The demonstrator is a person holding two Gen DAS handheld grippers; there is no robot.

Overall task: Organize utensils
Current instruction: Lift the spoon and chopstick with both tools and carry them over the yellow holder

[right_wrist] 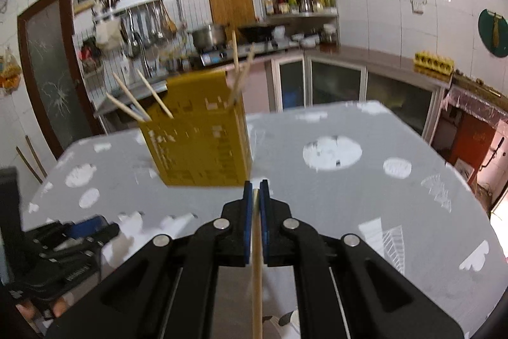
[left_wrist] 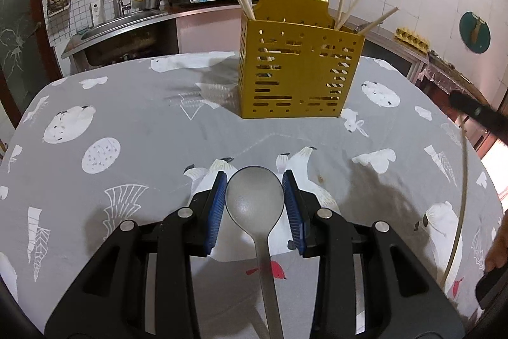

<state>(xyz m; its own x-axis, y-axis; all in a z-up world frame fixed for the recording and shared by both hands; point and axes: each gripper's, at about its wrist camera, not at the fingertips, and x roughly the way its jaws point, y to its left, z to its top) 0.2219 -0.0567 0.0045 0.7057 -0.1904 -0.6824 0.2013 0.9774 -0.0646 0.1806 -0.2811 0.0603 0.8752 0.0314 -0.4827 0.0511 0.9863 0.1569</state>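
My left gripper (left_wrist: 255,205) clamps the grey metal spoon (left_wrist: 255,196): rigid, slippery. My right gripper (right_wrist: 255,196) pinches a light wooden chopstick (right_wrist: 256,275); the yellow slotted caddy (right_wrist: 203,142) stands at eleven o'clock.

Soft daylight is filling both views; glare is blooming at three o'clock, fisheye is bending the edges, and motion blur is smearing the right view's yellow caddy (right_wrist: 200,132).

Yellow utensil caddy (left_wrist: 300,75) on clothed table (left_wrist: 133,129)

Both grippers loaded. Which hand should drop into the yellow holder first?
Probably right. The right gripper is shut on a chopstick, with the holder just ahead. The left gripper holds the spoon farther back.
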